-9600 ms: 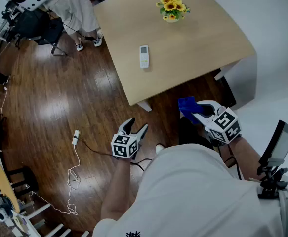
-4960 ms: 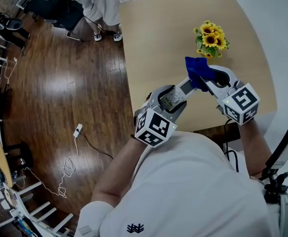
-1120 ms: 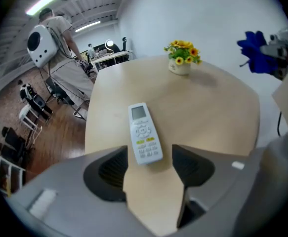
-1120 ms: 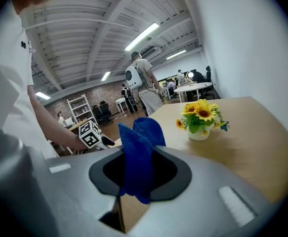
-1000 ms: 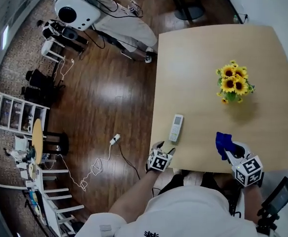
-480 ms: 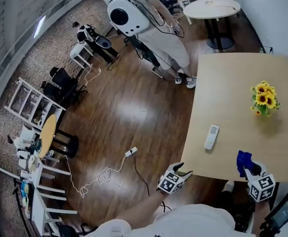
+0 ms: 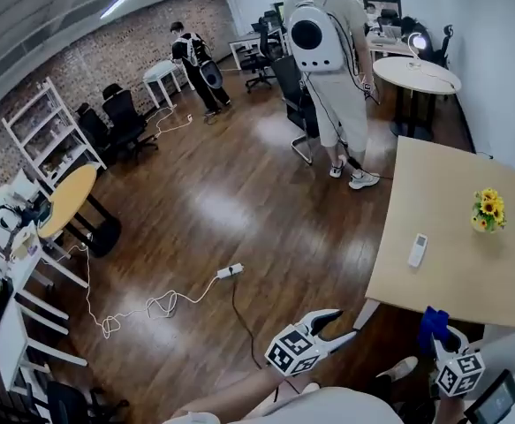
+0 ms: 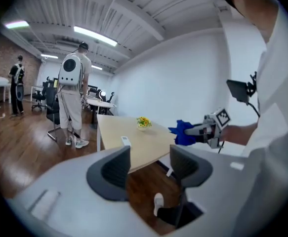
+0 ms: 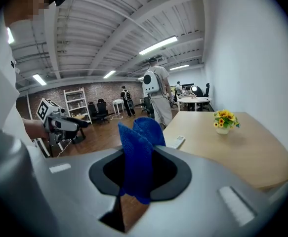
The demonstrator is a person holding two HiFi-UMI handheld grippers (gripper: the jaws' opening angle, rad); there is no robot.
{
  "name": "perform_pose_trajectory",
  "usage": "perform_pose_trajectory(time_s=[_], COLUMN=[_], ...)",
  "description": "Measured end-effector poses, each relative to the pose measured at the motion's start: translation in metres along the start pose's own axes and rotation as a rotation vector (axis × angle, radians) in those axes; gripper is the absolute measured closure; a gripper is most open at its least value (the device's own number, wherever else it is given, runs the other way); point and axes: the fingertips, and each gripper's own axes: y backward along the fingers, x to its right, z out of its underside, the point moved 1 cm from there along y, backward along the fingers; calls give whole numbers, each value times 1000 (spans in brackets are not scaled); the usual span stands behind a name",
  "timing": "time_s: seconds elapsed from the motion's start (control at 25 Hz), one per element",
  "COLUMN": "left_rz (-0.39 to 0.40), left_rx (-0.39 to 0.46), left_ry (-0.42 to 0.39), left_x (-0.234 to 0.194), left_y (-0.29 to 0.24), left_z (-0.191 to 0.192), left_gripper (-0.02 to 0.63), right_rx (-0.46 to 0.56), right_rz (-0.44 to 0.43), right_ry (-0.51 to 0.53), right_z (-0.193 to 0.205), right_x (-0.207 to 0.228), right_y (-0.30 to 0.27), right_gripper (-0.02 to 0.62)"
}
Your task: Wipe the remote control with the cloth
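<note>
The white remote control [image 7: 417, 250] lies flat on the light wooden table [image 7: 469, 281], seen small in the left gripper view [image 8: 126, 140] and the right gripper view [image 9: 176, 141]. My left gripper [image 7: 338, 325] hangs open and empty over the floor, well short of the table's near corner. My right gripper [image 7: 435, 327] is shut on the blue cloth [image 7: 432, 322], held at the table's near edge. In the right gripper view the blue cloth [image 9: 138, 152] stands up between the jaws.
A pot of sunflowers [image 7: 488, 210] stands on the table beyond the remote. A person with a white backpack [image 7: 323, 42] stands past the table's far corner. A power strip with a white cable [image 7: 227, 272] lies on the wood floor. Chairs, shelves and round tables line the room's edges.
The head view has tilted up and back, so the table now sits far right and small. Both grippers are lower in view, away from the remote. The cloth stays gripped.
</note>
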Motion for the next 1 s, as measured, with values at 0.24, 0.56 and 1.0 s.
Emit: perform_pose_trajectory(time_s=[0.24, 0.56, 1.0], left_rz=[19, 57, 27], left_rx=[0, 84, 117], left_ry=[-37, 7, -94], left_x=[9, 17, 2], left_y=[64, 75, 90], left_z=[13, -2, -7], left_gripper=[334, 342, 342], right_rx=[55, 108, 126], right_rz=[32, 83, 92], right_ry=[88, 120, 171], right_z=[-35, -39, -34], right_x=[-64, -97, -107], right_y=[42, 84, 70], right_gripper=[511, 511, 511])
